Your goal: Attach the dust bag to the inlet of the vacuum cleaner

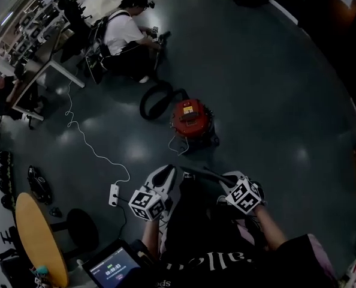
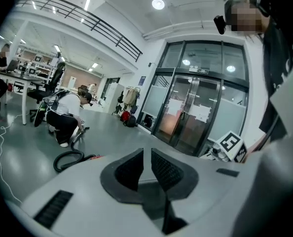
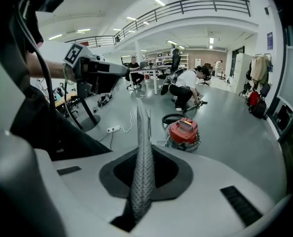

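You stand in large open-plan office hall, two storeys high.
- Smooth grey floor (image 1: 268,89) runs wide all round you.
- Head view: rows of desks (image 1: 43,53) at 10 o'clock. Round wooden table (image 1: 37,236) at 8. Power strip (image 1: 113,194) with long white cord (image 1: 82,138) at 9 to 10.
- Left gripper view: tall glass entrance doors (image 2: 191,110) at 1 o'clock. Mezzanine railing (image 2: 87,21) high at 10. Round ceiling light (image 2: 158,4) at 12. Office chair (image 2: 53,83) at 9. Coat rack (image 2: 131,95) with bags (image 2: 124,117) below, near doors.
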Available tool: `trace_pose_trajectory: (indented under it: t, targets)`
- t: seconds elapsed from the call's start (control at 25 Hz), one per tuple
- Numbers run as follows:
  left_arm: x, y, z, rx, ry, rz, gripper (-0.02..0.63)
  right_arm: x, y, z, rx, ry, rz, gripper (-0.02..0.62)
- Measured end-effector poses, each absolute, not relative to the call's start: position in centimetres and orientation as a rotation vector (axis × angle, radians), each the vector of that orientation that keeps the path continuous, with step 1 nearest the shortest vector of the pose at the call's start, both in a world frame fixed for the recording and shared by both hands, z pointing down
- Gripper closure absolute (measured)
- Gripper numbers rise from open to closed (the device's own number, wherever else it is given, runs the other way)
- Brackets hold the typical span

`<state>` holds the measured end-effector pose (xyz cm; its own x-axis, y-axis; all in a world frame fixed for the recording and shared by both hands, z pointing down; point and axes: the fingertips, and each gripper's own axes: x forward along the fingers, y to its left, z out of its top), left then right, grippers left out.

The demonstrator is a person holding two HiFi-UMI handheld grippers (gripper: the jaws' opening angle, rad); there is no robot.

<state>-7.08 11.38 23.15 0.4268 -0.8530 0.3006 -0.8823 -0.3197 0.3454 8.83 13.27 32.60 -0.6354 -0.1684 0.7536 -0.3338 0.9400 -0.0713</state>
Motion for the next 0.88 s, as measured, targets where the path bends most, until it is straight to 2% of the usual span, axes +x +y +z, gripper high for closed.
trace_pose_trajectory:
  t: [0.2, 0.36, 0.68, 0.8, 0.88]
  targets:
    - [-10.6, 5.8, 24.9, 2.247, -1.359, 0.172, 0.564, 6.1, 11.4, 33.9, 0.434, -2.211, 0.346, 0.557]
    - [-12.9, 0.9, 27.8, 2.276, -1.212, 0.24, 0.495, 4.2, 8.5, 35.7, 0.514, -2.167, 0.374, 0.557]
    - [-16.6, -5.8, 36.6, 2.332, -0.962, 0.467, 0.462, 1.0, 7.0, 41.6, 0.486, -2.075, 0.442, 0.557]
    - [-16.9, -7.0, 41.3, 2.314, -0.846, 0.566, 0.387, 0.2, 6.5, 44.3, 0.455, -2.046, 0.432, 0.557]
    - [-17.3, -8.3, 44.3, 2.312, -0.823, 0.633, 0.382, -0.6, 5.3, 46.5, 0.458, -2.047, 0.446, 0.557]
